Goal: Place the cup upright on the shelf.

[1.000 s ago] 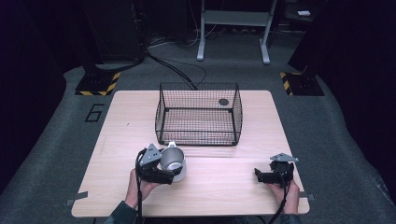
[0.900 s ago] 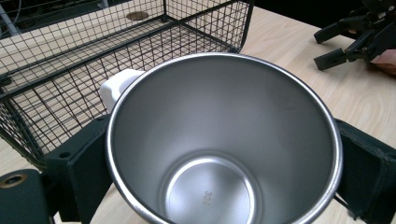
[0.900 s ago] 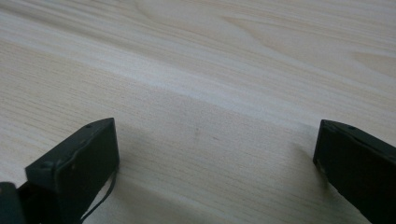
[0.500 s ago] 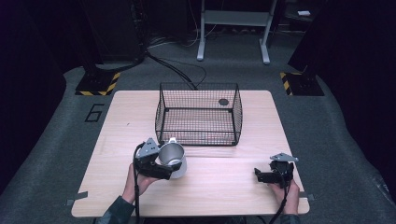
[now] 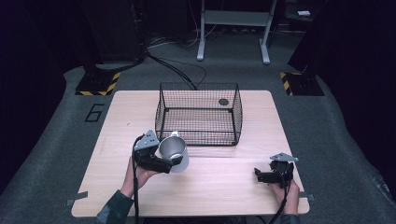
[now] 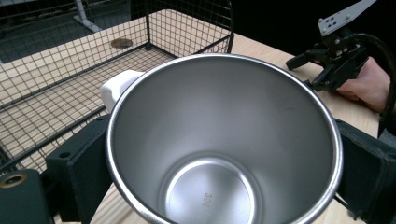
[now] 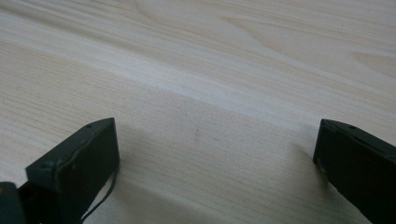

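A steel mug (image 5: pixel 173 151) with a white handle is clamped between the jaws of the left gripper (image 5: pixel 159 158), one black jaw pressed against each side of its wall, and it is held above the wooden table (image 5: pixel 233 186) just in front of the wire basket (image 5: pixel 198 114). In the left gripper view the mug (image 6: pixel 224 140) is seen from its open mouth – the polished inside is bare, and the handle points toward the basket (image 6: pixel 70 70). A small dark round disc (image 5: pixel 223 101) is seen through the mesh at the basket's far right corner; whether it lies in the basket or on the table cannot be told. The right gripper (image 5: pixel 268 176) is held low over the table's near right part, well apart from the mug, its jaws spread wide with nothing but wood grain (image 7: pixel 210 93) between them. Both grippers are held by a person's hands – the right hand (image 6: pixel 369 84) is also seen beyond the mug's rim.
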Available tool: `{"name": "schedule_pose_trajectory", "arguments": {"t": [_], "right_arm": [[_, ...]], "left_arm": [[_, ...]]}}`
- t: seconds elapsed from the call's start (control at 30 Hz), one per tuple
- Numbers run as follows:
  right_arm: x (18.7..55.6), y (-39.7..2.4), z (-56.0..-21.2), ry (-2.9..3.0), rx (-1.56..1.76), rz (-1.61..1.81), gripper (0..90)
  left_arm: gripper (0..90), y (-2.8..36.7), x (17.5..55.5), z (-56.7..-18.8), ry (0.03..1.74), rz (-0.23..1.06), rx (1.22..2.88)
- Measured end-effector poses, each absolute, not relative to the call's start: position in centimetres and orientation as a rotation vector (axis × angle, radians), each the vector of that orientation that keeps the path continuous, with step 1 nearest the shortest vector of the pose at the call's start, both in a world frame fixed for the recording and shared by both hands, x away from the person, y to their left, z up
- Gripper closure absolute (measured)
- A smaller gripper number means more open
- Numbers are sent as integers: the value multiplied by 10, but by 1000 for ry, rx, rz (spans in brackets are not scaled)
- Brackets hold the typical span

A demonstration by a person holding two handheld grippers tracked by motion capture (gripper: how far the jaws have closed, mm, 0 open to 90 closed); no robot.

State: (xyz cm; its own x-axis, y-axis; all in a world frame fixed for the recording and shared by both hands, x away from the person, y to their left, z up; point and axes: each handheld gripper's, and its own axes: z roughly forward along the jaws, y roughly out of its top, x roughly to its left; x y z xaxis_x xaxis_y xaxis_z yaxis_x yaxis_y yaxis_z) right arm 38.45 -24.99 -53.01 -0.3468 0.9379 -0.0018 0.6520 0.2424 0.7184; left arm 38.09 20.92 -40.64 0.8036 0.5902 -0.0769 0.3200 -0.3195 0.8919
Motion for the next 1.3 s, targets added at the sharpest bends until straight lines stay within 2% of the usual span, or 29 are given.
{"name": "schedule_pose_trajectory", "arguments": {"t": [0.47,1.3], "right_arm": [[385,-250,-530,2085,1453,882,0],[385,-250,-530,2088,1451,879,0]], "left_arm": [[69,203,390,-394,654,277,1925],[69,188,418,-353,582,300,1913]]}}
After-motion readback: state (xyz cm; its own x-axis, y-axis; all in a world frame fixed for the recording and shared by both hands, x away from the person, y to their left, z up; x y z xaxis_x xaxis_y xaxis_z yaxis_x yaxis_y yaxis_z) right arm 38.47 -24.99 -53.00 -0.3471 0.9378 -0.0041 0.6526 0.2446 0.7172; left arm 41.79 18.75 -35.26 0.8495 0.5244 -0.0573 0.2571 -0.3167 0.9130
